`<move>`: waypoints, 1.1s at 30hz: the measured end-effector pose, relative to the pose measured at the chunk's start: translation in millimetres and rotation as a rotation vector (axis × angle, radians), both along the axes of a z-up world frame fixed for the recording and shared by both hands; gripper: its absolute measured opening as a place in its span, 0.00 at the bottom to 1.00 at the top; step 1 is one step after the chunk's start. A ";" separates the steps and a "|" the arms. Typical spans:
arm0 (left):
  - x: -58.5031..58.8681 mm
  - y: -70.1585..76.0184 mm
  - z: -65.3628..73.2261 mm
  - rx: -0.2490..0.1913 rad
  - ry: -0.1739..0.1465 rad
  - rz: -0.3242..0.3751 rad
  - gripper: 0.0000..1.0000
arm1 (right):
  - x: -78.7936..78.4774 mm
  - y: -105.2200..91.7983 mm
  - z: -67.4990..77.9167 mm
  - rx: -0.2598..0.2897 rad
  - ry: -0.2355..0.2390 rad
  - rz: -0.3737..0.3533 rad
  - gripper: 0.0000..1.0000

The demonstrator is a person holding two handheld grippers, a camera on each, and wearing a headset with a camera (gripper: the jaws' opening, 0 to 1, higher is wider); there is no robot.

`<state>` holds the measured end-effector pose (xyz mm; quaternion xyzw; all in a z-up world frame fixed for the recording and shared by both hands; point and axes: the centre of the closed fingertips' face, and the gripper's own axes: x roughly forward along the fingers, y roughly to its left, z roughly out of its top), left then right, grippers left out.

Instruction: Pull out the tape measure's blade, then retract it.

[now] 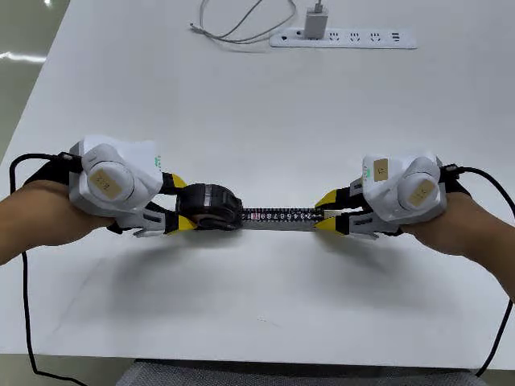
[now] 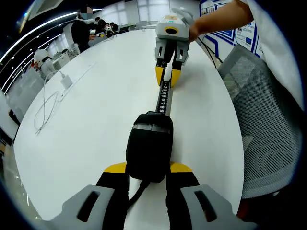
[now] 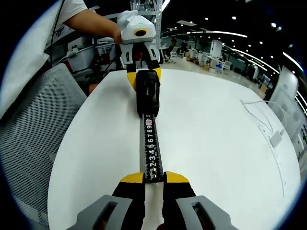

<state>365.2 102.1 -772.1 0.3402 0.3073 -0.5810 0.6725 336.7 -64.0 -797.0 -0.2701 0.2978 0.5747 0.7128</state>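
Note:
A black tape measure case (image 1: 208,206) lies low over the white table (image 1: 241,104), held between the yellow-tipped jaws of my left gripper (image 1: 180,203). In the left gripper view the case (image 2: 149,146) sits between the jaws of the left gripper (image 2: 148,167). Its blade (image 1: 282,215) runs out a short way to the right, numbers facing up. My right gripper (image 1: 328,211) is shut on the blade's end. In the right gripper view the blade (image 3: 150,146) leads from the right gripper (image 3: 153,177) to the case (image 3: 147,93).
A white power strip (image 1: 344,37) with a plugged charger (image 1: 316,20) and a looped cable (image 1: 241,24) lies at the table's far edge. A grey mesh chair (image 2: 268,120) stands at the table's near side. People stand (image 2: 86,24) beyond the table's far end.

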 end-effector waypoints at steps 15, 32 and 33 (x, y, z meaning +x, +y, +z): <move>0.0 -0.2 0.0 0.000 0.002 0.002 0.24 | -2.1 -13.6 2.0 -0.008 0.006 -0.016 0.09; -0.8 0.5 0.4 0.004 0.002 -0.002 0.24 | -3.6 -32.5 2.3 -0.030 0.012 -0.031 0.09; -0.8 0.6 0.4 0.005 0.002 -0.002 0.24 | -3.8 -34.1 2.4 -0.032 0.012 -0.031 0.09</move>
